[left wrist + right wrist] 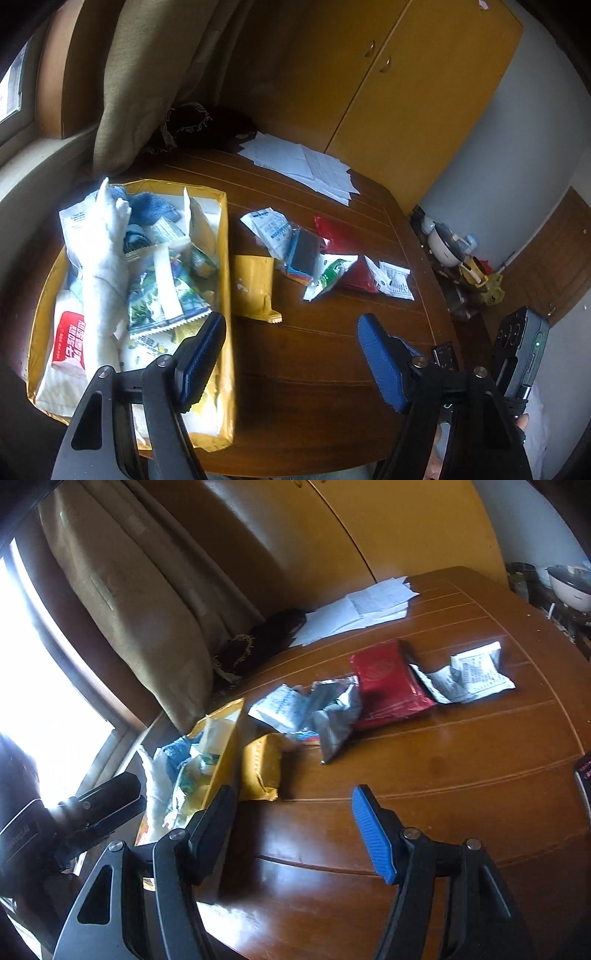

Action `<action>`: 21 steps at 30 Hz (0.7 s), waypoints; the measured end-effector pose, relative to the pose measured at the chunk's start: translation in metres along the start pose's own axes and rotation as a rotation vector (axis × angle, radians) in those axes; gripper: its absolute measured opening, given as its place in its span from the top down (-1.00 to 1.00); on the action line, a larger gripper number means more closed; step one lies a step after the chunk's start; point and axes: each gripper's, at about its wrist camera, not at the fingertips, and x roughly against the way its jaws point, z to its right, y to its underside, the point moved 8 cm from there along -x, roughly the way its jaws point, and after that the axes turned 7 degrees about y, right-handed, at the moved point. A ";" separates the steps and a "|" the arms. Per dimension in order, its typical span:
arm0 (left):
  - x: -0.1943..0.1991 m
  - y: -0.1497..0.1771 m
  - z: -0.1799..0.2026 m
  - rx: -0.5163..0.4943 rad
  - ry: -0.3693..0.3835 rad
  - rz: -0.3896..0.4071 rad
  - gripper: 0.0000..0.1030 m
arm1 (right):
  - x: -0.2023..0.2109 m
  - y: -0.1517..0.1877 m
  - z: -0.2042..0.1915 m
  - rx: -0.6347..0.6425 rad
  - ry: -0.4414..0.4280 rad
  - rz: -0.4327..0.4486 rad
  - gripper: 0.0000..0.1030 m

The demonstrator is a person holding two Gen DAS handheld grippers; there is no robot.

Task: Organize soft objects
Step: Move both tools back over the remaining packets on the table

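wooden table (332, 354) fills both views, with a cupboard (406, 74) behind it and a curtain (147, 74) by the window on the left. on its left part sits a yellow box (226, 295), already heaped with soft things: a white cloth (105, 280), a blue towel (147, 206) and several packets. so the sorting looks well over half done.

left on the wood are a yellow pouch (255, 288) just beside the box wall, a clear bag (280, 236), a red packet (388, 683) and a white wrapper (469, 674), lying in a loose row to the right. papers (306, 166) lie further back.

left gripper (291, 354) hangs over the box's near corner, jaws wide apart and empty. right gripper (295, 827) is likewise spread and holds nothing, aimed at bare wood near the pouch.

room to move is good in front of the row. the box wall stands close to the pouch, so a finger going down on that side could catch it. the table's right edge is near the wrapper.
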 end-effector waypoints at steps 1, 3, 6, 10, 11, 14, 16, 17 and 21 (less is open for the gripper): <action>-0.003 0.003 0.006 -0.006 -0.006 -0.004 -0.50 | 0.002 0.002 0.005 0.001 0.009 -0.006 -0.27; -0.009 0.009 0.016 -0.020 -0.019 -0.019 -0.50 | 0.003 0.008 0.012 0.004 0.022 -0.025 -0.27; -0.015 0.012 0.025 -0.031 -0.028 -0.029 -0.50 | 0.002 0.015 0.022 0.015 0.050 -0.045 -0.27; -0.023 0.014 0.035 -0.037 -0.037 -0.045 -0.50 | -0.009 0.024 0.033 0.010 0.081 -0.091 -0.27; -0.026 0.014 0.037 -0.038 -0.044 -0.047 -0.50 | -0.011 0.026 0.036 0.008 0.087 -0.102 -0.27; -0.034 0.013 0.040 -0.022 -0.049 -0.048 -0.50 | -0.018 0.029 0.042 0.025 0.109 -0.131 -0.27; -0.040 0.010 0.040 -0.009 -0.061 -0.043 -0.50 | -0.024 0.031 0.046 0.031 0.121 -0.154 -0.27; -0.044 0.009 0.039 -0.001 -0.070 -0.040 -0.50 | -0.025 0.031 0.045 0.040 0.113 -0.150 -0.28; -0.060 0.001 0.035 0.024 -0.112 -0.035 -0.50 | -0.029 0.030 0.043 0.076 0.089 -0.155 -0.38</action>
